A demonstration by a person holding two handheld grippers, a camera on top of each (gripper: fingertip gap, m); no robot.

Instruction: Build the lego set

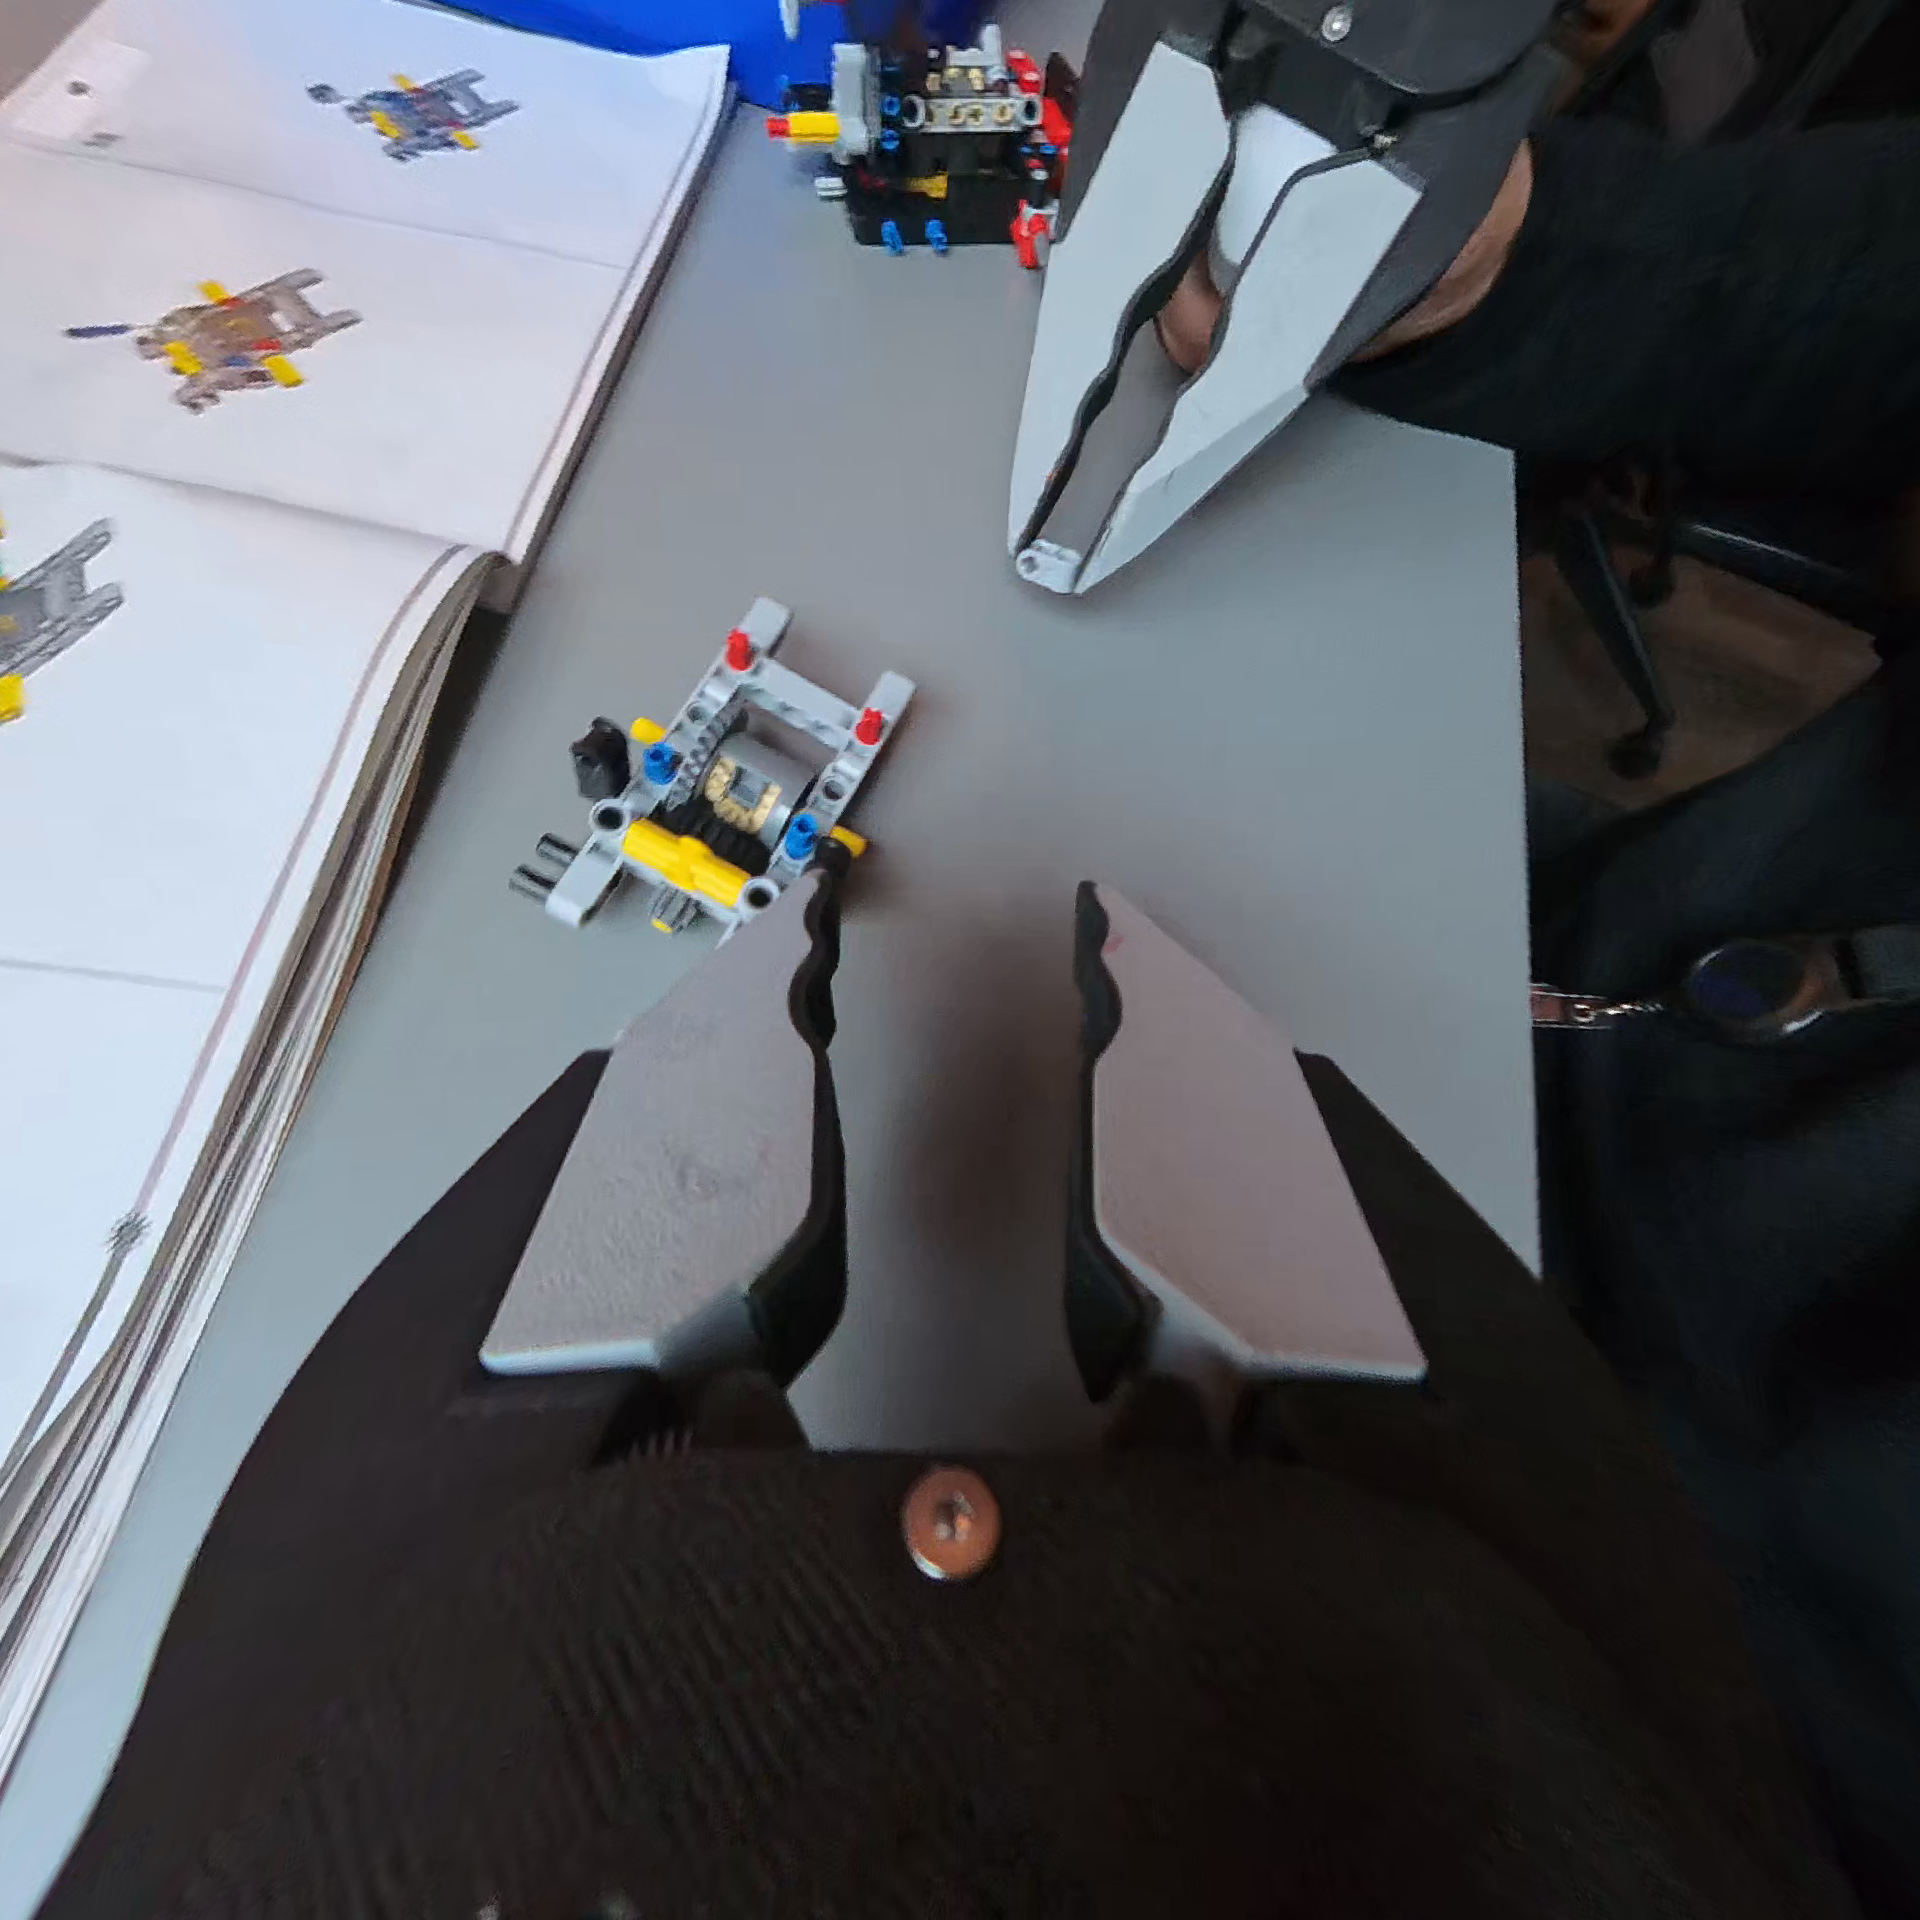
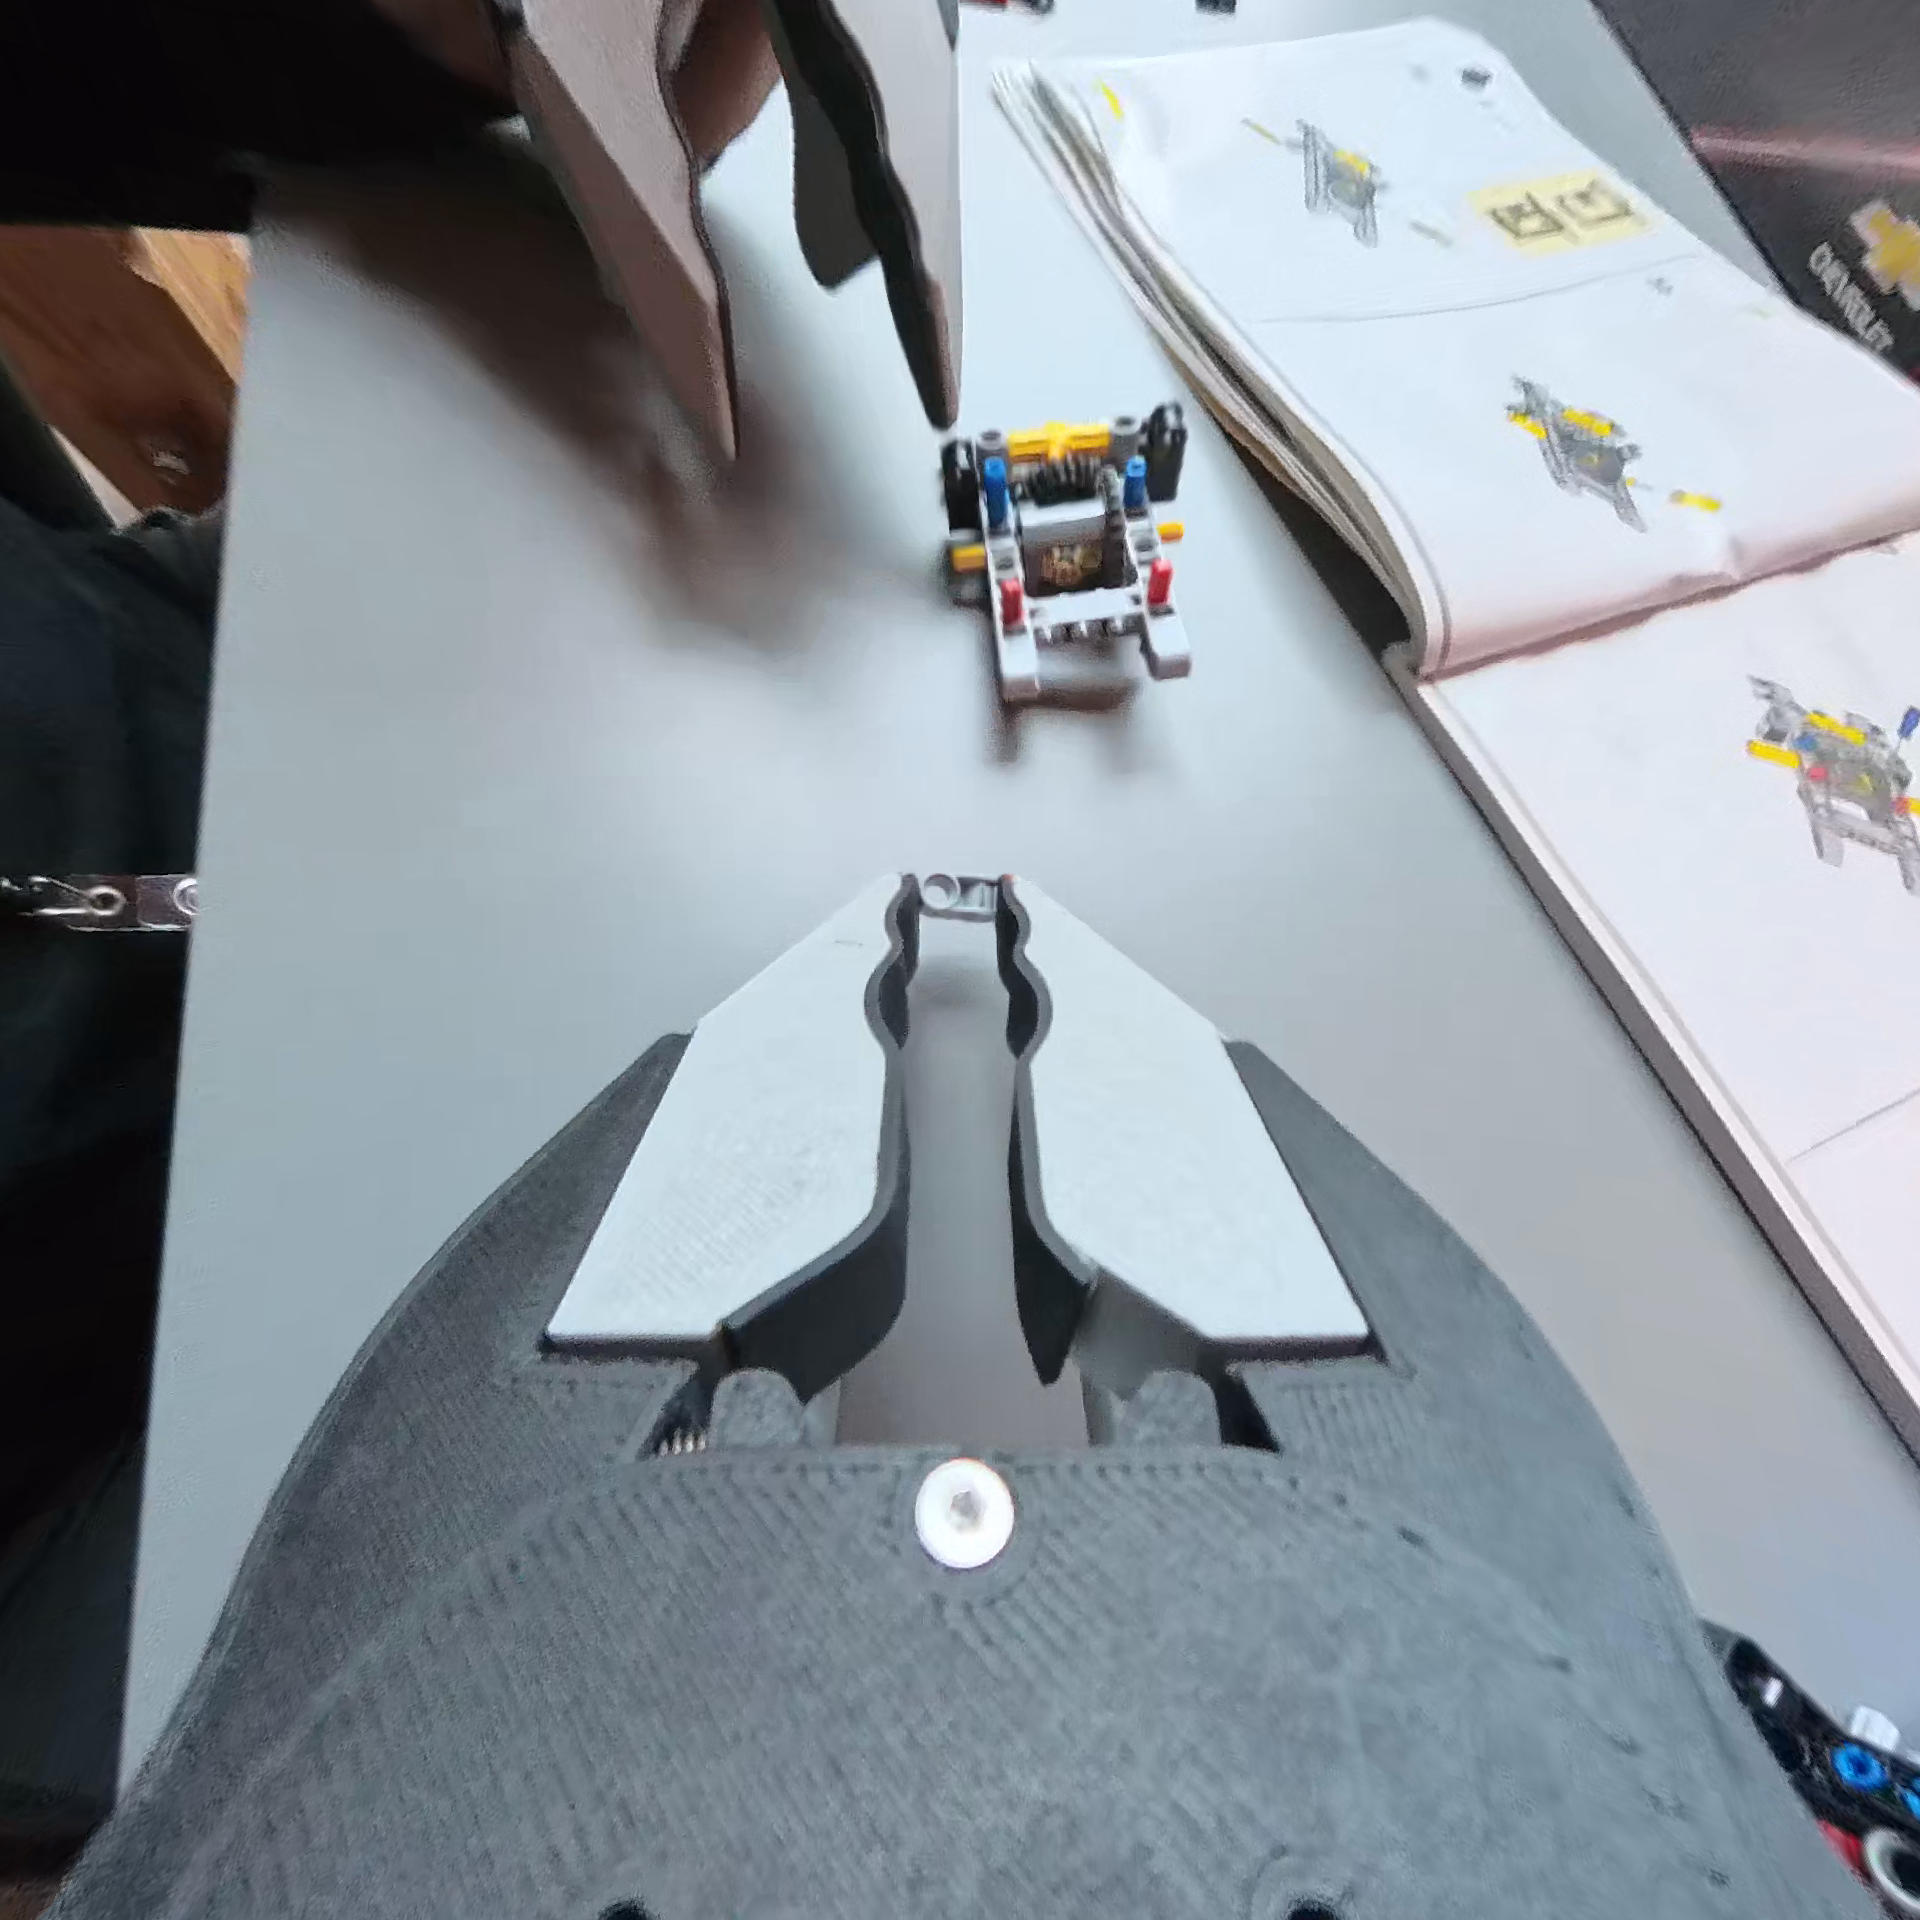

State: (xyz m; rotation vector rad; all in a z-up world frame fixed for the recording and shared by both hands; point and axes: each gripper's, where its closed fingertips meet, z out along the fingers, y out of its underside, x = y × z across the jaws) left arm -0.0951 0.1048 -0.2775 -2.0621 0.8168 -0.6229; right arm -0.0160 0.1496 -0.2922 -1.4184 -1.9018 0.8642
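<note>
The right tool (image 2: 954, 896) is pinching a tiny grey lego piece (image 2: 958, 899) at its tips. The left tool (image 1: 951, 894) is gaping apart, holding nothing. Just ahead on the worktop (image 1: 1195, 727) the small lego frame (image 1: 717, 774) is sitting; it looks light, hard and easy to knock, so gripping its grey side beams seems best.

Small assembly (image 1: 717, 769) on table (image 1: 1247, 727) beside open booklet (image 1: 260, 520), larger assembly (image 1: 940, 145) behind, perhaps touching nothing
</note>
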